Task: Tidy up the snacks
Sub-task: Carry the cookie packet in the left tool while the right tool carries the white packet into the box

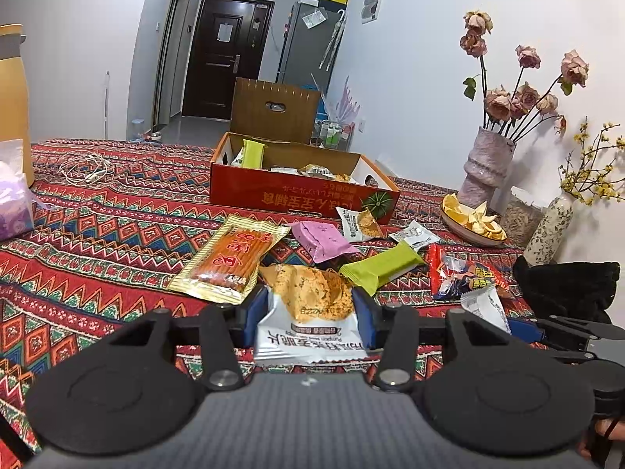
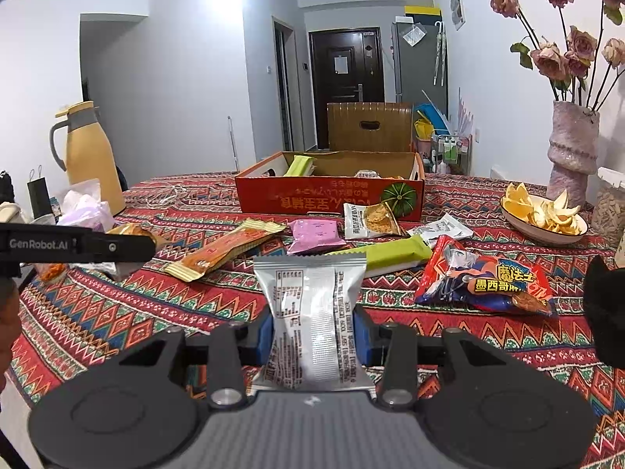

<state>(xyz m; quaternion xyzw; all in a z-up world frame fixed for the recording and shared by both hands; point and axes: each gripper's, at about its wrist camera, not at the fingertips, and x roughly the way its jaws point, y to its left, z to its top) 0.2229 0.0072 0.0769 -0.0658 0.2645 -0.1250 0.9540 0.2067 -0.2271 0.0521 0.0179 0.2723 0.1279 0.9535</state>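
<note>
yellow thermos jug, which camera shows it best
The right wrist view: the yellow thermos jug stands whole at the table's far left, with handle, grey collar and spout all visible. The left wrist view catches only a slice of it at the left frame edge, handle and spout cut off.

we look low across the patterned tablecloth (image 1: 97, 234) from both wrists, facing the dark door (image 1: 218, 54) down the room. the left view sits close over the table's near edge; the right view sits just beside it, further right. both share the red cardboard box (image 2: 328, 195) and the flower vase (image 2: 572, 148).
</note>
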